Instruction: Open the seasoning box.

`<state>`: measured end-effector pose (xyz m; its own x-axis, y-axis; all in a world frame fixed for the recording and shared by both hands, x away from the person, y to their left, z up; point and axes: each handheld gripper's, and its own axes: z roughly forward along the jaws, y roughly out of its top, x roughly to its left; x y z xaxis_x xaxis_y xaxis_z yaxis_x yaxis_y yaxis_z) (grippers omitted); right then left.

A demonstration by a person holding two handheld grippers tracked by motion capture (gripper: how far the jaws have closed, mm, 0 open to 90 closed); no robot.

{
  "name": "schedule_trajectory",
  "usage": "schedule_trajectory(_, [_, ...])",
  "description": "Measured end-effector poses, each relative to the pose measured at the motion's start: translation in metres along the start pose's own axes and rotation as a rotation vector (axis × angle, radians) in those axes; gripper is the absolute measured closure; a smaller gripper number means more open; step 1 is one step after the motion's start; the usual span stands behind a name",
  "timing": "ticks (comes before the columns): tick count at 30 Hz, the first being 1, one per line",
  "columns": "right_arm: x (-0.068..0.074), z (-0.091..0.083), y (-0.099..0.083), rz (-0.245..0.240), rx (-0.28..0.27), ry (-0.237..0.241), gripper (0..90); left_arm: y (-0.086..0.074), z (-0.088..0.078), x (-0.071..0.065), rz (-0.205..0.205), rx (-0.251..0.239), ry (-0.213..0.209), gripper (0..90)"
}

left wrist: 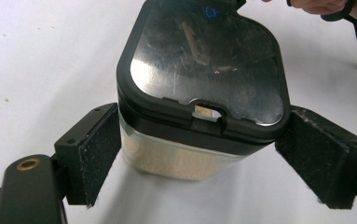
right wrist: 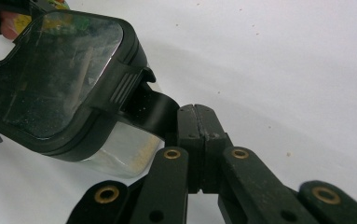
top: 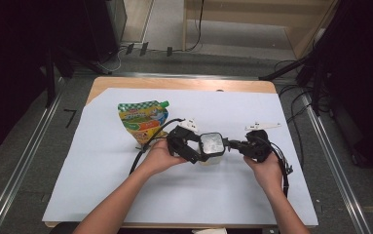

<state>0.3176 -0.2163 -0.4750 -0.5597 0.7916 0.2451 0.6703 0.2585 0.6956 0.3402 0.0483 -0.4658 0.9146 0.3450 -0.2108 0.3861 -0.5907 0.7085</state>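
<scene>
White paper sheet (top: 125, 185) is spread over a wooden table (top: 174, 84); grey floor, cables and dark stands are seen around it. Clear container (top: 211, 146) with a black-rimmed lid (left wrist: 204, 65) is stood mid-sheet. Its black lid tab (right wrist: 155, 109) is pinched by the right gripper (right wrist: 195, 114), jaws fully closed on it. Left gripper (left wrist: 195, 163) is set wide open around the container body, one pad (left wrist: 99, 154) on each side, left pad close against the wall, right pad just beside the rim; contact cannot be told. Green-yellow spouted pouch (top: 142, 119) is laid flat behind, near the left hand (top: 162, 157).
</scene>
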Motion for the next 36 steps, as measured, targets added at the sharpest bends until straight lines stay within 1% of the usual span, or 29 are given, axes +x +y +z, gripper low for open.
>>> schedule_trajectory(7, [0.000,0.000,0.000,0.004,0.000,-0.004,90.0,0.002,0.000,-0.002,-0.015,0.006,0.005,15.8])
schedule_trajectory(11, [0.001,0.000,0.000,0.004,-0.001,-0.008,90.0,0.002,-0.001,-0.002,-0.006,0.006,0.010,15.9])
schedule_trajectory(12, [0.001,0.000,0.000,0.005,-0.001,-0.007,90.0,0.003,-0.002,-0.002,-0.007,0.003,0.008,15.9])
schedule_trajectory(13, [0.001,0.000,0.000,0.006,-0.001,-0.008,90.0,0.003,-0.002,-0.003,-0.016,-0.008,0.006,15.7])
schedule_trajectory(16, [0.001,0.000,0.000,0.006,-0.001,-0.007,90.0,0.007,-0.004,-0.005,-0.007,-0.003,0.012,15.7])
schedule_trajectory(21, [0.001,0.000,0.000,0.005,0.001,-0.010,90.0,0.008,-0.006,-0.005,-0.002,-0.002,0.017,15.6])
schedule_trajectory(22, [0.001,0.000,0.000,0.002,0.001,-0.010,90.0,0.010,-0.006,-0.006,0.003,-0.011,0.015,15.6])
schedule_trajectory(25, [0.001,0.000,0.000,0.004,0.003,-0.011,90.0,0.011,-0.007,-0.006,0.008,-0.008,0.019,15.5])
schedule_trajectory(26, [0.001,0.000,0.000,0.004,0.002,-0.011,90.0,0.012,-0.007,-0.007,0.007,-0.015,0.019,15.4])
schedule_trajectory(30, [0.002,0.000,0.000,0.000,0.003,-0.012,90.0,0.015,-0.010,-0.009,0.023,-0.011,0.026,15.2])
schedule_trajectory(32, [0.002,0.000,0.000,-0.003,0.002,-0.010,90.0,0.016,-0.010,-0.010,0.025,-0.011,0.029,15.3])
schedule_trajectory(36, [0.002,0.000,0.000,-0.002,0.003,-0.011,90.0,0.019,-0.011,-0.013,0.052,0.002,0.051,15.5])
